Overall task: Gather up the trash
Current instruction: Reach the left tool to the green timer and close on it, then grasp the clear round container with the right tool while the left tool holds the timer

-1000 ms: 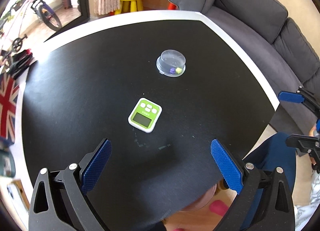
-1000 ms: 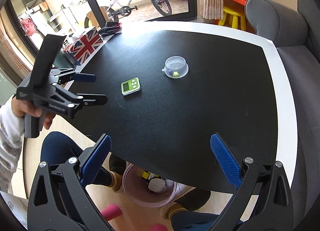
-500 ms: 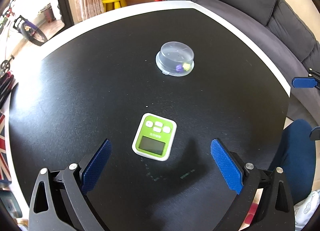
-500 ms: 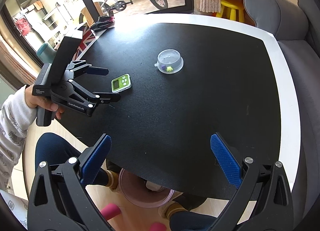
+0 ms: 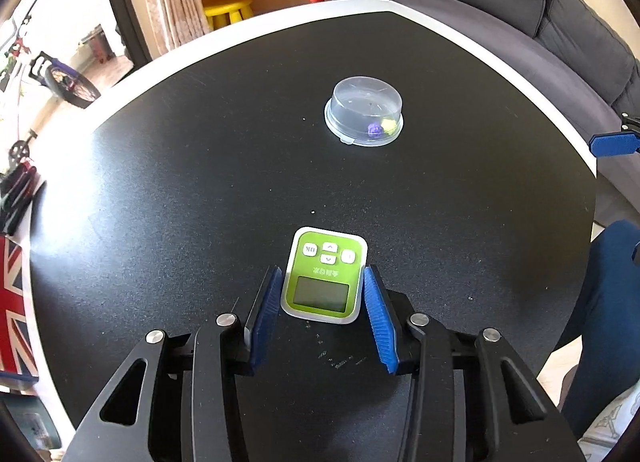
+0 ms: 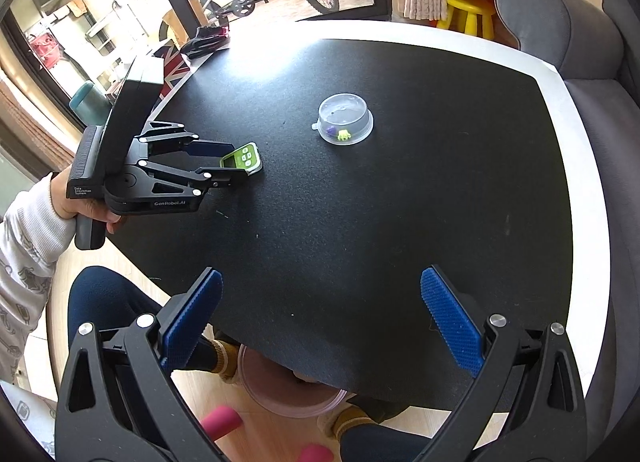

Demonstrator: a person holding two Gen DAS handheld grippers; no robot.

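Note:
A green and white timer [image 5: 323,277] lies on the black table [image 5: 200,182] near its front edge. My left gripper [image 5: 322,270] points down at it and its jaws are closing, with the blue pads [image 5: 266,304] against the timer's two sides. From the right wrist view the left gripper [image 6: 238,164] grips the timer [image 6: 245,157], which sits slightly tilted. Farther back stands a clear plastic dome cup [image 5: 364,112], upside down over small purple and yellow bits. My right gripper [image 6: 320,274] hovers open over the near table edge with nothing between its fingers.
A pink-rimmed bin [image 6: 280,402] stands on the floor under the table edge, between the person's legs [image 6: 104,302]. A grey sofa [image 5: 540,2] runs along the right. A Union Jack box [image 5: 12,302] and black items sit at the table's left rim.
The left gripper came down and forward over the timer, and its wide jaws closed in around the timer's sides. The right gripper hardly moved and stays open.

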